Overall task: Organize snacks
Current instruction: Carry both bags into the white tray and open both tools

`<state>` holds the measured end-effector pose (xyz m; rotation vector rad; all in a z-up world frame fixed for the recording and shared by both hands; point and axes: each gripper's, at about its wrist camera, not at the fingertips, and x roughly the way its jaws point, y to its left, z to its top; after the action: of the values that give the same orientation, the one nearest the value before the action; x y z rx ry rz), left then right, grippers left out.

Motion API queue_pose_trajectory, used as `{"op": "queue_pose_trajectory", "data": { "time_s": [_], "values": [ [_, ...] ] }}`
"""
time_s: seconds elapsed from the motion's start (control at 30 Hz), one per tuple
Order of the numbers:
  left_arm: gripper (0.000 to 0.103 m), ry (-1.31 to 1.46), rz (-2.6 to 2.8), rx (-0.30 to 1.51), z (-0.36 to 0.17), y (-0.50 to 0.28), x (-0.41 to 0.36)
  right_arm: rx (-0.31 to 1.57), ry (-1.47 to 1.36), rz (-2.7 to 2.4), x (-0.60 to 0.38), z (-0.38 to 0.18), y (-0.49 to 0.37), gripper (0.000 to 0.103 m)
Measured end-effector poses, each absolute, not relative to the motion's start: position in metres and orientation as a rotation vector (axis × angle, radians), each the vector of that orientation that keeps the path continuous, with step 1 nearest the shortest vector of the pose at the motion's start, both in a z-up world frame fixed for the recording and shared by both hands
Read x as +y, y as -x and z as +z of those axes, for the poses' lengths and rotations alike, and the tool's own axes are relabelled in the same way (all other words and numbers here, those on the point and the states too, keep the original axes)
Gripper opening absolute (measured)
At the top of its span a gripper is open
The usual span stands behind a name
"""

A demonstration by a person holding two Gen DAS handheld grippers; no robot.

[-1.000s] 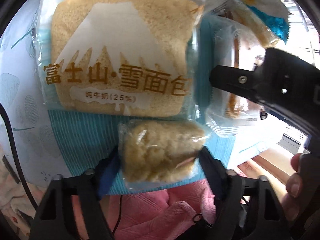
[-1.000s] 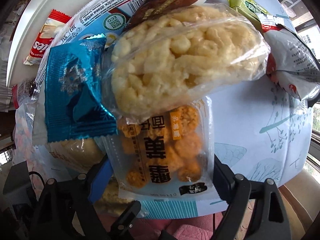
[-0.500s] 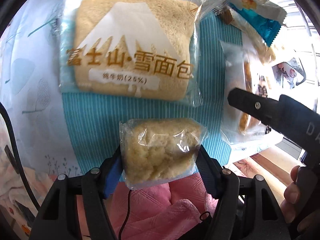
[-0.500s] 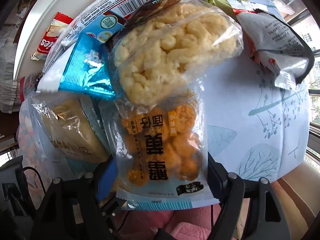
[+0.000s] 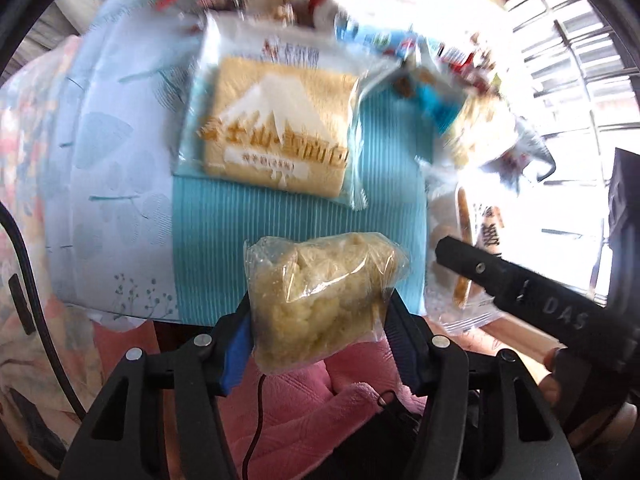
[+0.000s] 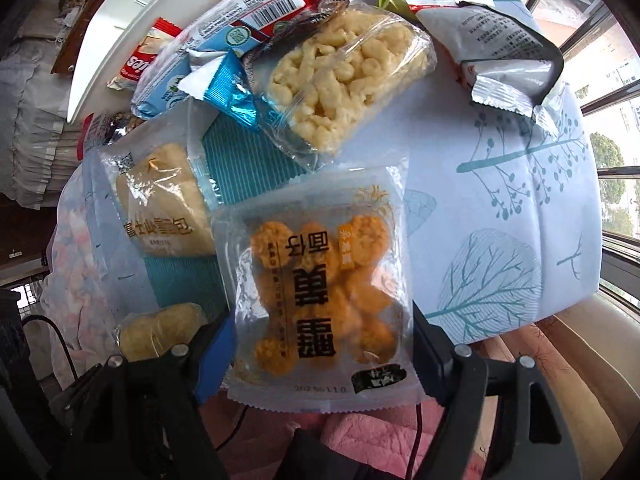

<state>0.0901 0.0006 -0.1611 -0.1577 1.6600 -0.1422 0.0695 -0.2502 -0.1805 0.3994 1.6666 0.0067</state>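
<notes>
Clear crinkly plastic is what both my tools are biting on right now. My left gripper (image 5: 318, 330) is clamped across a small clear packet of pale crumbly cake (image 5: 320, 296) — its jaws have just been squeezing in further, and the wrapper bulges between the blue pads, so I judge the grip is snug enough to carry. The packet hangs on the near side of the teal ribbed mat (image 5: 280, 220), clear of its surface.

My right gripper (image 6: 322, 344) is closed on the orange cracker pack (image 6: 320, 292), pads pressing both side edges. Those jaws closed in a little and now sit steady. I'm holding it by the sides so the flat face stays readable and the crackers aren't crushed.

Taking the mat as my marker: the Fuji bread pack (image 5: 276, 128) lies on its far part, laid square — that looks like the start of a tidy row. Off the mat's far-right corner sits the unsorted heap — a puffed rice bar (image 6: 344, 80), a blue foil sachet (image 6: 228, 96), a barcode-labelled wrapper (image 6: 256, 16) — all overlapping on the leaf-print tablecloth (image 6: 520, 200).

I reckon both packets are headed for bare mat beside the bread. The risk: a slippery wrapper sliding through the pads.
</notes>
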Motion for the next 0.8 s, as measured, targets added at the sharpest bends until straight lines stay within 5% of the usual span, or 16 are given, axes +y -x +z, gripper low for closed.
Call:
{"op": "queue_pose_trajectory", "data": {
  "time_s": [0.8],
  "values": [
    [0.058, 0.156, -0.283, 1.261, -0.038, -0.171, 0.016, 1.364, -0.403, 0.043, -0.263, -0.062, -0.090, 0.077]
  ]
}}
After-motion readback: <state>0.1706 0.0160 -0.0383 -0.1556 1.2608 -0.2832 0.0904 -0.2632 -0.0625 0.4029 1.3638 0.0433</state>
